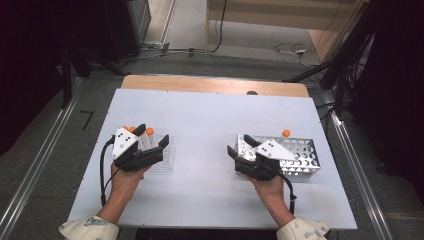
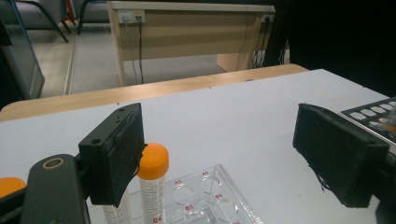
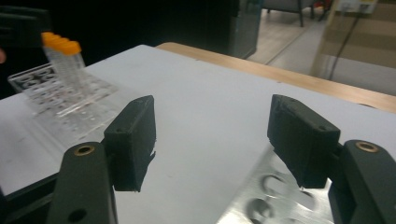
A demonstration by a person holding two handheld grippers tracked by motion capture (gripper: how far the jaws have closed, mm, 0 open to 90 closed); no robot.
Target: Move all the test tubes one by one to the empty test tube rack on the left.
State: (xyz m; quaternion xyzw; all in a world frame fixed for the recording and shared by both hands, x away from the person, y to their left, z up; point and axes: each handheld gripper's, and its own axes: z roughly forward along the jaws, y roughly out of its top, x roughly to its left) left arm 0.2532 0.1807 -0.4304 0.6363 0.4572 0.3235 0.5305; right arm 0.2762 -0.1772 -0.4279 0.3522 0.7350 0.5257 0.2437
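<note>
Bare table (image 1: pixel 210 135) lies between clear rack (image 1: pixel 162 155) and metal rack (image 1: pixel 302 152).

The high view looks forward and down from above my side of the table (image 1: pixel 210 115), taking in the whole top. My left gripper view sits low, close over the clear rack (image 2: pixel 205 196), facing the far edge. My right gripper view, equally low, shares that rack (image 3: pixel 60 100).
</note>
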